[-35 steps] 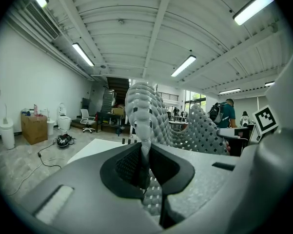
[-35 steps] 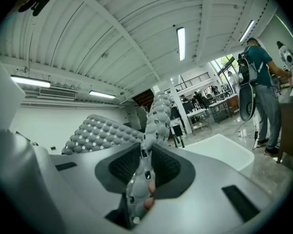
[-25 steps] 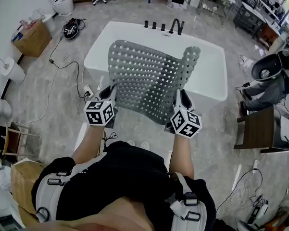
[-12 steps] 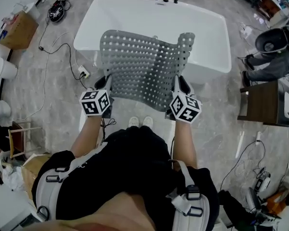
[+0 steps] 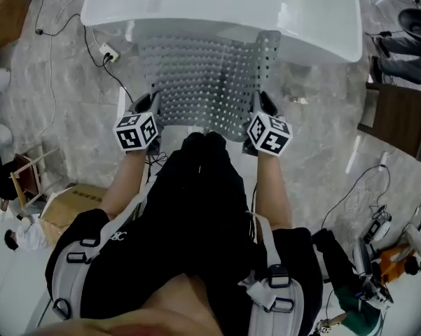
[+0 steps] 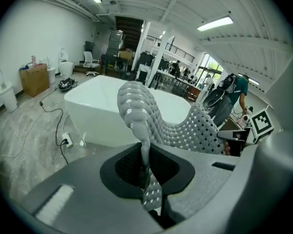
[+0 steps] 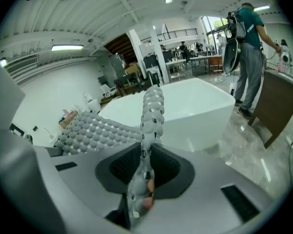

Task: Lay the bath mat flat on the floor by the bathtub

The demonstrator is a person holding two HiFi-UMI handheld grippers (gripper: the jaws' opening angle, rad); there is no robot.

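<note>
**Both tongs clamped on the mat's near edge, mat held up by the tub**

My left tongs [image 5: 151,105] and right tongs [image 5: 260,103] are each closed tight on a near corner of the mat [image 5: 203,82]. The mat hangs between them off the floor [image 5: 63,110], its far edge at the near wall of the tub [image 5: 224,9] and its far right corner curled up. There is bare floor on both sides. A cable and socket [image 5: 108,51] lie to the left, and a brown desk [image 5: 399,117] stands well off to the right. Only the head view shows the mat's full spread. Only the gripper views show a person [image 7: 246,57] standing past the tub's end.
</note>
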